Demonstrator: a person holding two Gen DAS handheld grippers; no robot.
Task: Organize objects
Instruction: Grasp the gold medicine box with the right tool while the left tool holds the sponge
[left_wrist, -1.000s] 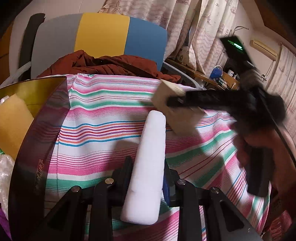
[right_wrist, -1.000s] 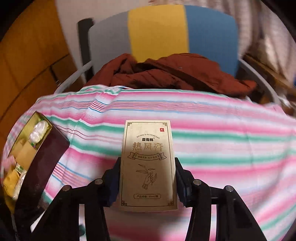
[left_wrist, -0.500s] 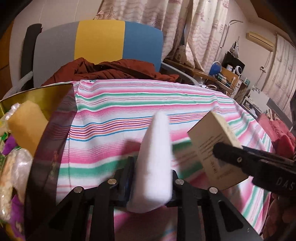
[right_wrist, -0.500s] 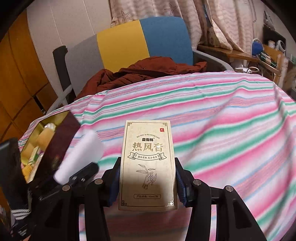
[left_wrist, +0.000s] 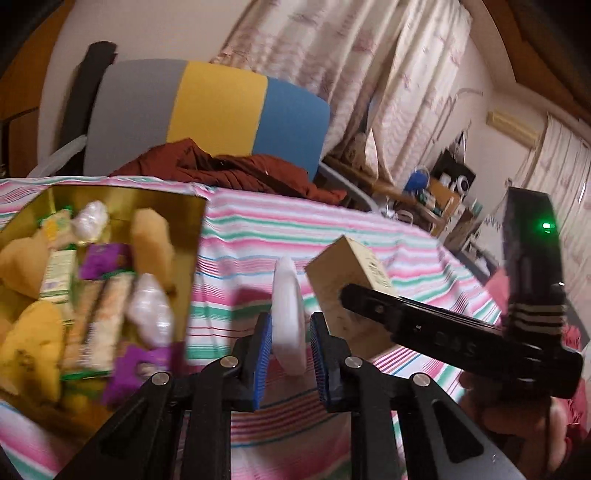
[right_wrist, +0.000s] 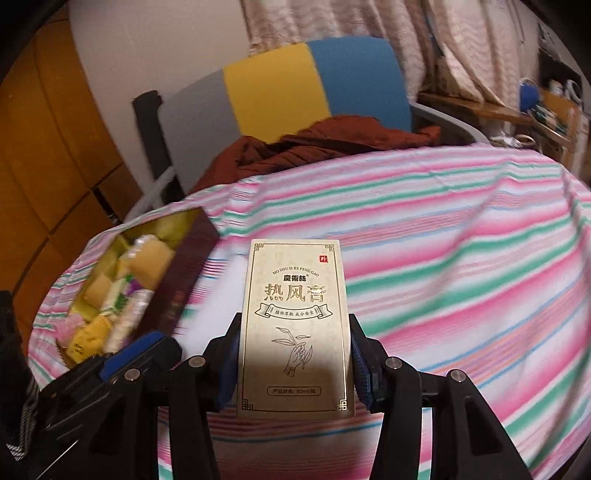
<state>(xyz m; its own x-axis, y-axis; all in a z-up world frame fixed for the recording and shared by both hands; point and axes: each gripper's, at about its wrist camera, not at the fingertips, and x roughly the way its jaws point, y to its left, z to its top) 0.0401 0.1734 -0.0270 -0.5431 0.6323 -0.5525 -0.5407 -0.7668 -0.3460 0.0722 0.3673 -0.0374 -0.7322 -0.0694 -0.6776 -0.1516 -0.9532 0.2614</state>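
My left gripper (left_wrist: 290, 354) is shut on a white soft bar (left_wrist: 290, 321), held off the striped cloth, just right of an open gold-lined box (left_wrist: 110, 199). The box holds several wrapped snacks and yellow packets. Close on the bar's right is a tan carton (left_wrist: 343, 273), with a black finger (left_wrist: 406, 317) of my right gripper across it. In the right wrist view, my right gripper (right_wrist: 295, 354) is shut on this gold printed carton (right_wrist: 295, 314). The left gripper's blue pad (right_wrist: 140, 350) shows low at the left, in front of the gold-lined box (right_wrist: 184, 266).
A pink, green and white striped cloth (right_wrist: 443, 240) covers the table. Behind it stands a grey, yellow and blue chair (left_wrist: 214, 107) with a rust-red jacket (left_wrist: 229, 166) on it. A cluttered shelf (left_wrist: 436, 195) and curtains lie at the right. A person's hand (left_wrist: 517, 417) grips the right tool.
My left gripper has lifted the white bar and swung left, so the inside of the gold-lined box now shows. The right gripper has brought the carton close beside the bar.
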